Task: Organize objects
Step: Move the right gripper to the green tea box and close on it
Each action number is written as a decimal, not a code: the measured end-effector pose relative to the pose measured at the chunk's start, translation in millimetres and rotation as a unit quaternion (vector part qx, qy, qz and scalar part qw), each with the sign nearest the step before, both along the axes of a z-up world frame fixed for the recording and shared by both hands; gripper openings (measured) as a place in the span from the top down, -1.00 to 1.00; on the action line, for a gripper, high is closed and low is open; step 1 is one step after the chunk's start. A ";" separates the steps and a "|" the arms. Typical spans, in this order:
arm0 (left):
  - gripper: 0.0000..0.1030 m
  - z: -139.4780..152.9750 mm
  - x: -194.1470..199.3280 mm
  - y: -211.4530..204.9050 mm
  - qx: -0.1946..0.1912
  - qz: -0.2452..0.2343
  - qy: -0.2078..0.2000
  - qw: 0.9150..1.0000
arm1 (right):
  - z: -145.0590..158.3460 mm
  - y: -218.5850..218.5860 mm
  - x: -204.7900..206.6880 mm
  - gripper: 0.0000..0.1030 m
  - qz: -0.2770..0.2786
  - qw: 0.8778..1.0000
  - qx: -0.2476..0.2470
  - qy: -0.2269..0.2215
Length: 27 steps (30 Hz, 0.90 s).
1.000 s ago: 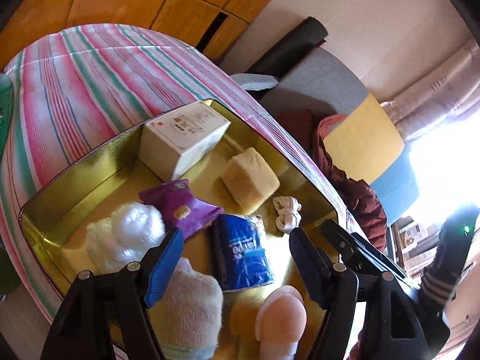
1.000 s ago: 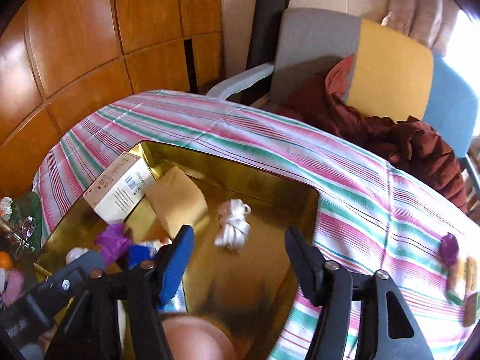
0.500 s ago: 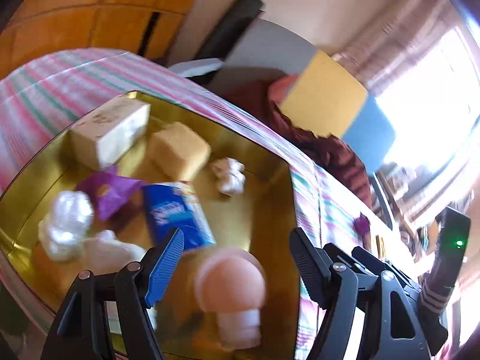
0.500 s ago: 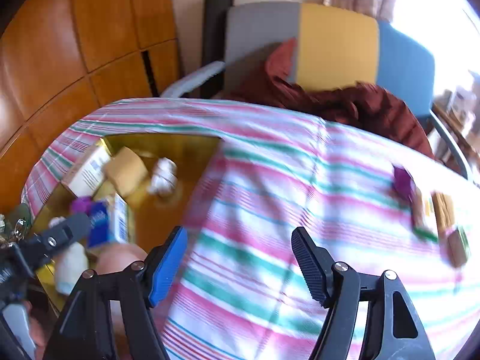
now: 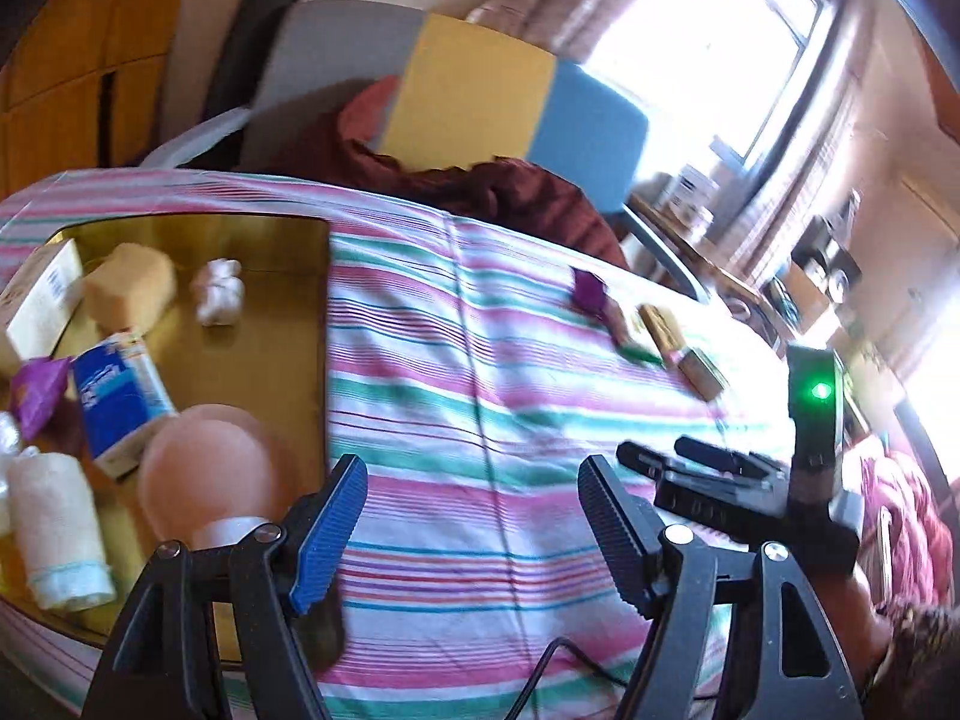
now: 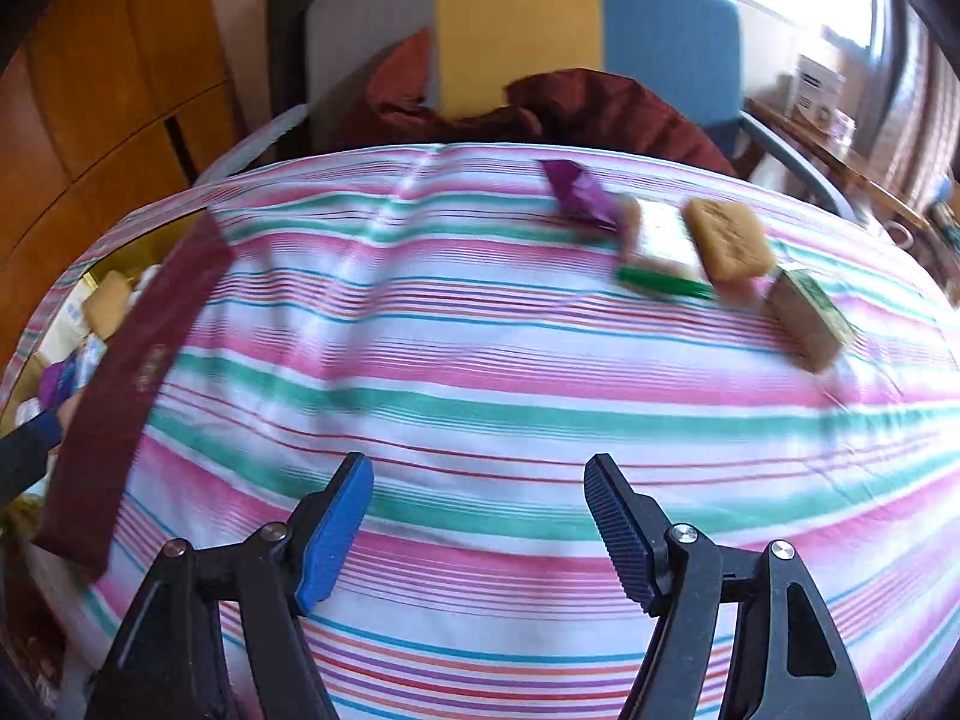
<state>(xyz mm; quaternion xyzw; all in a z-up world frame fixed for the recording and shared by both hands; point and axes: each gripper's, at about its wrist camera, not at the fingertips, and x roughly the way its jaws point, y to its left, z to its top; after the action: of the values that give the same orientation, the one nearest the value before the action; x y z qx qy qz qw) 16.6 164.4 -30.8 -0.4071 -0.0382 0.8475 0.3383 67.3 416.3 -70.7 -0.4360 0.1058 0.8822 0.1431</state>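
Both views have swung off the gold tray (image 5: 282,228) toward the bare striped tablecloth (image 6: 480,360) since a second ago. Left gripper (image 5: 474,516): jaws wide apart, nothing between them. Right gripper (image 6: 480,516): jaws parted wide, empty, over the cloth. Tray at the table's left end holds a white box (image 5: 42,294), yellow sponge (image 5: 129,282), blue packet (image 5: 117,396) and rolled cloth (image 5: 57,528). Well apart at the far right: purple wrapper (image 6: 579,192), green pen (image 6: 663,283), biscuit (image 6: 729,239), small block (image 6: 810,318), all blurred.
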 end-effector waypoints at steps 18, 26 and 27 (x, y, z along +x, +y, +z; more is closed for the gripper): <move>-0.44 -8.8 47.8 54.1 -0.046 -0.089 0.021 0.995 | 28.5 170.6 0.0 -0.43 -0.108 0.992 0.058 0.026; -0.44 -21.0 48.1 69.5 -0.068 -0.094 0.000 0.993 | 12.2 193.0 -15.5 -0.43 -0.072 0.996 0.052 0.013; -0.44 -22.3 48.2 71.9 -0.069 -0.094 -0.002 0.993 | 9.4 194.4 -15.1 -0.43 -0.068 0.996 0.048 0.014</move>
<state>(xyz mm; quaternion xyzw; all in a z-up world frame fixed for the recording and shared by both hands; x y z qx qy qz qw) 64.8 236.4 -53.1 -0.4331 0.0588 0.8116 0.3877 52.1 610.7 -61.3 -0.4077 0.0950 0.8805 0.2222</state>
